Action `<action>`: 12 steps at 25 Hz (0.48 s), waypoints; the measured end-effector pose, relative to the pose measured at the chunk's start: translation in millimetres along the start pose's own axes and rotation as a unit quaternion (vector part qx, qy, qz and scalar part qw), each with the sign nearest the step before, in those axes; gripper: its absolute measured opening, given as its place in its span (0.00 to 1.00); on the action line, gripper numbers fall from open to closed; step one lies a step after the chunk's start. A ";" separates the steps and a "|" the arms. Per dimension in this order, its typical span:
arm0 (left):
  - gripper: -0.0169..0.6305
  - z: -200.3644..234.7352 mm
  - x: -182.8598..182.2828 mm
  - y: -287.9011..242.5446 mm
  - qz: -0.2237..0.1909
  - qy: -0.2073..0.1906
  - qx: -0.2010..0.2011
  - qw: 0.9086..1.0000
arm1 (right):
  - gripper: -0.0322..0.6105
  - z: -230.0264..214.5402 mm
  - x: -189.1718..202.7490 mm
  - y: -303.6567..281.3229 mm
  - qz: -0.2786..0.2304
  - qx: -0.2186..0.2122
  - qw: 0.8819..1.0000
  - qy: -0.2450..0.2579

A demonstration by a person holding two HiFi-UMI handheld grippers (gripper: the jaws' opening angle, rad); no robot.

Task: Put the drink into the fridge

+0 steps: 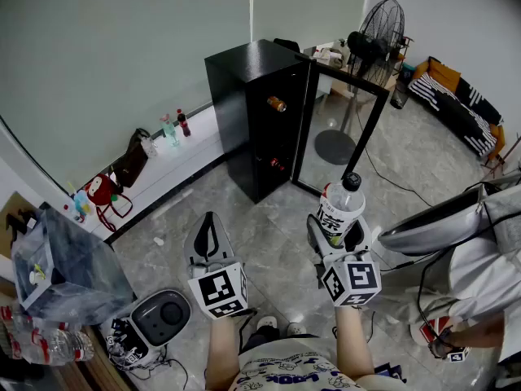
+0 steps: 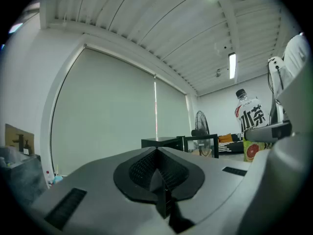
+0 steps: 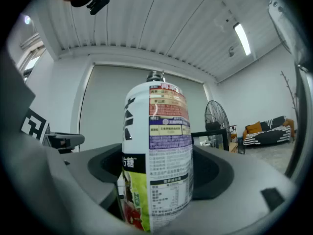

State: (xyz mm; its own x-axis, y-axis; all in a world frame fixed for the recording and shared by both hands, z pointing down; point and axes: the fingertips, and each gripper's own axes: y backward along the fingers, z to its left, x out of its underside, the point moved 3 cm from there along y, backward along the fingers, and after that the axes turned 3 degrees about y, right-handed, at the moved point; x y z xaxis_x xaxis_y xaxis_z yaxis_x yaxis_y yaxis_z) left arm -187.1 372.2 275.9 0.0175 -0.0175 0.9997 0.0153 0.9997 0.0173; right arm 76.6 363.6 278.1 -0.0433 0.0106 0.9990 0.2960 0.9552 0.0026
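The drink, a clear bottle (image 1: pixel 340 206) with a white label and black cap, stands upright between the jaws of my right gripper (image 1: pixel 337 233), which is shut on its lower half. In the right gripper view the bottle (image 3: pixel 161 155) fills the middle between the jaws of the right gripper (image 3: pixel 156 190). My left gripper (image 1: pixel 208 230) is shut with nothing in it, its jaws meeting in the left gripper view (image 2: pixel 157 168). The black fridge (image 1: pixel 252 112) stands ahead on the floor with its glass door (image 1: pixel 346 129) swung open to the right. Two drinks (image 1: pixel 277 103) lie on its shelves.
A standing fan (image 1: pixel 376 31) and a striped sofa (image 1: pixel 456 96) are behind the fridge. Bags (image 1: pixel 122 169) and bottles (image 1: pixel 175 127) sit along the window ledge. A plastic bag of bottles (image 1: pixel 57 267) and a round device (image 1: pixel 163 316) are at left. A seated person (image 1: pixel 480 300) is at right.
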 end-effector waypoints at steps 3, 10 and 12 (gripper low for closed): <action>0.03 1.8 -0.4 2.5 0.000 0.000 0.000 1.000 | 0.67 1.3 -0.2 2.2 0.000 0.002 1.000 0.000; 0.03 5.1 0.6 0.0 0.002 0.000 0.001 1.000 | 0.67 3.4 0.6 -0.9 0.002 0.003 1.000 0.000; 0.03 6.3 2.0 -1.6 0.004 0.000 0.003 1.000 | 0.67 4.4 2.1 -2.9 0.004 0.004 1.000 -0.001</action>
State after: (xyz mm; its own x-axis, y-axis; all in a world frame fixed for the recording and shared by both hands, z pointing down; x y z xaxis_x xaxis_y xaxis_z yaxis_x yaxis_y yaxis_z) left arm -193.4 370.7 278.0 0.0176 -0.0099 0.9998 0.0085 0.9999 0.0097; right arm 71.5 362.1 279.9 -0.0424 0.0191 0.9989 0.2887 0.9574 -0.0061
